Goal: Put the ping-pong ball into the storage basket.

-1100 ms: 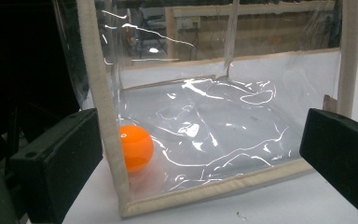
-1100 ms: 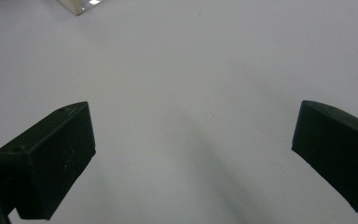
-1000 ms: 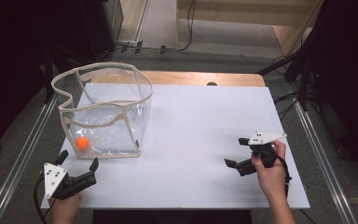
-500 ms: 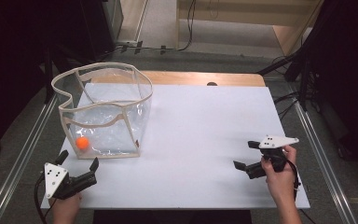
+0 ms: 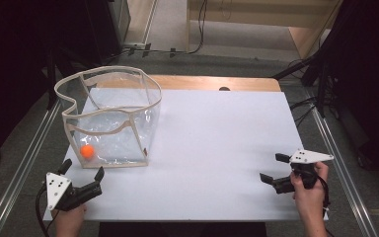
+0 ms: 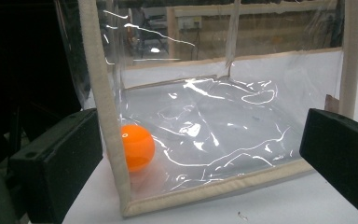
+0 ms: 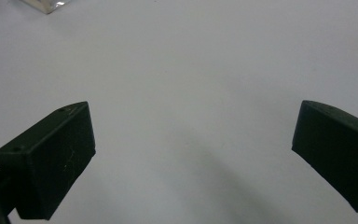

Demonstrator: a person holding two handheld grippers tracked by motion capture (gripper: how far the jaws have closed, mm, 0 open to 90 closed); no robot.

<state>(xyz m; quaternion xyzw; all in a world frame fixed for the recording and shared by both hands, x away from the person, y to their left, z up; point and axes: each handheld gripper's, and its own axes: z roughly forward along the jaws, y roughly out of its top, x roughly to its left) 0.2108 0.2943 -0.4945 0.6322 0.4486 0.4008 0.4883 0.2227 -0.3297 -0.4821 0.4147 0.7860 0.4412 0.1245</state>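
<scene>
A clear plastic bag (image 5: 109,118) with cream fabric edging stands open-topped on the left of the white table (image 5: 217,143). An orange ball (image 5: 87,151) lies inside it at the near left corner, seen through the wall in the left gripper view as the ball (image 6: 137,147). My left gripper (image 5: 82,170) rests open at the table's near left corner, a short way in front of the bag (image 6: 223,121), nothing between its jaws. My right gripper (image 5: 273,168) is open at the near right, low over bare table (image 7: 191,93), holding nothing.
A wooden strip (image 5: 212,83) runs along the table's far edge. Metal rails (image 5: 340,163) flank both sides. Cables and dark stands (image 5: 325,69) sit on the floor beyond. A corner of the bag (image 7: 44,4) peeks in at the top left of the right gripper view.
My right gripper has drawn back toward the near right edge of the table, still open. The left gripper, bag and ball have not moved.
</scene>
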